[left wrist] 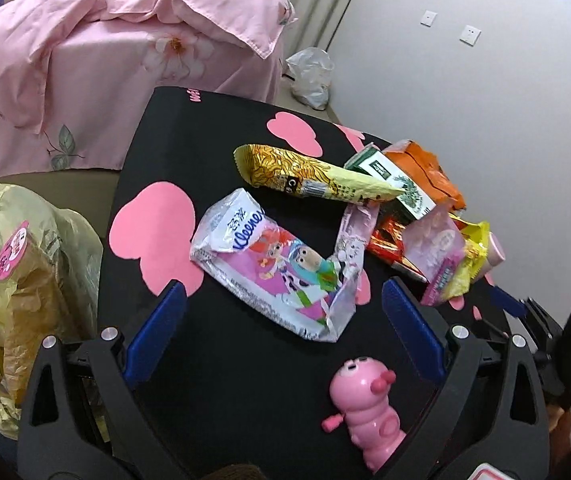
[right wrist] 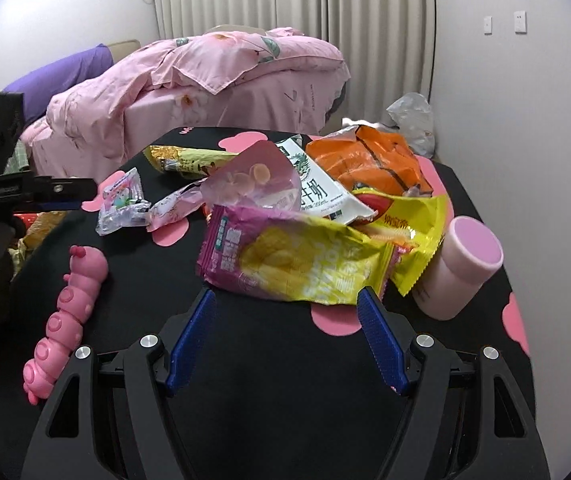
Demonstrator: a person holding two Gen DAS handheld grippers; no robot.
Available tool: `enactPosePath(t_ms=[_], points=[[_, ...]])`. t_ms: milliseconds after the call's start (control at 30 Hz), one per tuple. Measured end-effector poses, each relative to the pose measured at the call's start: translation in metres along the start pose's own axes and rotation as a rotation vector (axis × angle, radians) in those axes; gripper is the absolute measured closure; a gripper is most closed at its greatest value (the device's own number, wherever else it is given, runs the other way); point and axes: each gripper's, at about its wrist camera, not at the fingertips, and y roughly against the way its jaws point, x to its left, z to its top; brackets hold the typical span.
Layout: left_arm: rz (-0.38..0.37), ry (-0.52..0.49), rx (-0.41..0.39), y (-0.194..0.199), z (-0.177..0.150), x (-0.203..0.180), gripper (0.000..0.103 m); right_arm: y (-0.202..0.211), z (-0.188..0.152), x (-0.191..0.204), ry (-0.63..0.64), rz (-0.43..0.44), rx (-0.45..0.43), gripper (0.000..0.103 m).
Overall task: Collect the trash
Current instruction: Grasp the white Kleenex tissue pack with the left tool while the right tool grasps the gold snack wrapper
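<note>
Between the wide-open, empty jaws of the left gripper lies a light, crinkly Kleenex wrapper; pinch its near crumpled edge. The right gripper also gapes empty.

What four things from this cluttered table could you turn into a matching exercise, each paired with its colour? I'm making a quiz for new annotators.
Things:
1. Kleenex pack
2. caterpillar toy
3. crumpled bag at the back of the pile
4. long snack wrapper

Colours:
A. orange
B. yellow-gold
C. plain pink all over
D. silvery with cartoon figures

Pairs: 1-D, 2-C, 3-A, 4-B

Both the left gripper and the right gripper are open and hold nothing.
</note>
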Motion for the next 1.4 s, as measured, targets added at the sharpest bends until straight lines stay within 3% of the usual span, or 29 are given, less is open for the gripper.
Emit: enactPosePath(t_ms=[200, 400, 700, 833, 867, 933, 1100, 1300, 1400], points=[[0.008, -0.006, 0.002, 0.001, -0.006, -0.005, 0.009, -0.007, -0.011, 0.004, -0.004, 0.022, 0.03, 0.034], [0.023, -0.018, -0.012, 0.009, -0.013, -0.01, 0.009, -0.002, -0.011, 0.008, -0.012, 0.029, -0.003, 0.034], [0.046, 0.037, -0.007, -0.008, 0.005, -0.013, 0.009, 0.006, -0.006, 0.008, -0.004, 0.003, -0.032, 0.034], [0.147, 0.073, 0.061, -0.038, 0.014, -0.012, 0.021, 0.008, -0.006, 0.008, 0.0, -0.002, -0.03, 0.034], [0.16, 0.061, 0.044, -0.037, 0.014, -0.014, 0.023, 0.01, -0.004, 0.008, 0.01, -0.01, -0.039, 0.034], [0.184, 0.037, 0.056, -0.037, 0.012, -0.016, 0.039, 0.013, 0.002, 0.009, 0.027, -0.017, -0.054, 0.034], [0.1, 0.041, 0.066, -0.017, -0.004, -0.003, 0.075, 0.012, 0.036, 0.017, 0.113, 0.019, -0.107, 0.034], [0.068, 0.042, 0.025, 0.017, -0.013, 0.016, 0.079, -0.036, 0.099, 0.061, 0.313, 0.136, -0.072, 0.034], [0.054, 0.038, 0.022, 0.024, -0.012, 0.023, 0.079, -0.075, 0.117, 0.096, 0.433, 0.122, -0.018, 0.038]])
